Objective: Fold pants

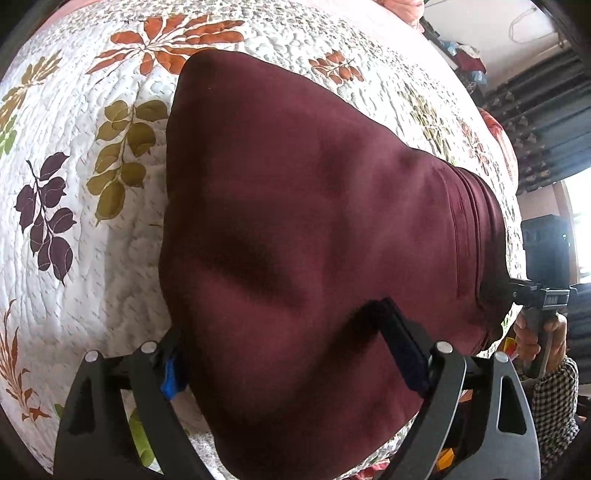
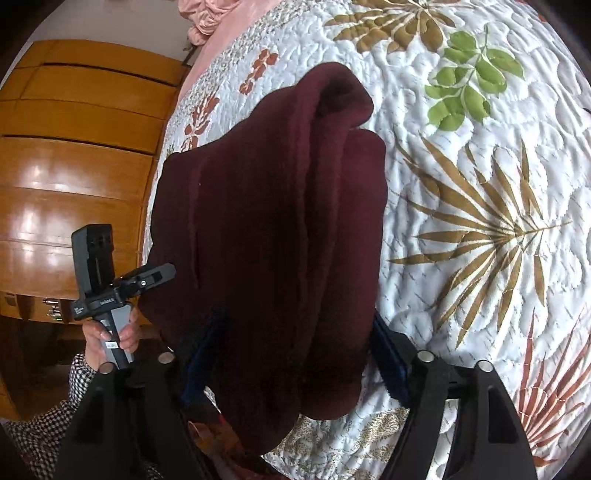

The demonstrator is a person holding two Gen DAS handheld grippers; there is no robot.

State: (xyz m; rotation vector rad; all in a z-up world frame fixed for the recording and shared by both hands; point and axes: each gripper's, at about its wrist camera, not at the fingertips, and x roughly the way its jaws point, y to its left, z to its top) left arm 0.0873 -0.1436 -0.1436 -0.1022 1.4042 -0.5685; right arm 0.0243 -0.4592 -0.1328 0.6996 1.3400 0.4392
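The maroon pants (image 1: 314, 206) lie folded in layers on the leaf-patterned quilt (image 1: 92, 258). My left gripper (image 1: 280, 350) holds their near edge, with the cloth draped between its wide-set jaws; the right finger (image 1: 402, 347) lies on the cloth. My right gripper (image 2: 295, 354) holds the other near end of the pants (image 2: 273, 229), the cloth bunched between its jaws. The layered fold edges show at the far end in the right wrist view. Each gripper's handle and the hand on it show in the other view: the right one (image 1: 543, 299) and the left one (image 2: 110, 288).
The quilt (image 2: 480, 184) spreads around the pants on all sides. A wooden wardrobe (image 2: 74, 166) stands to the left of the bed. A dark curtain (image 1: 543, 110) and a bright window lie to the right. A pink pillow (image 2: 207, 18) is at the far end.
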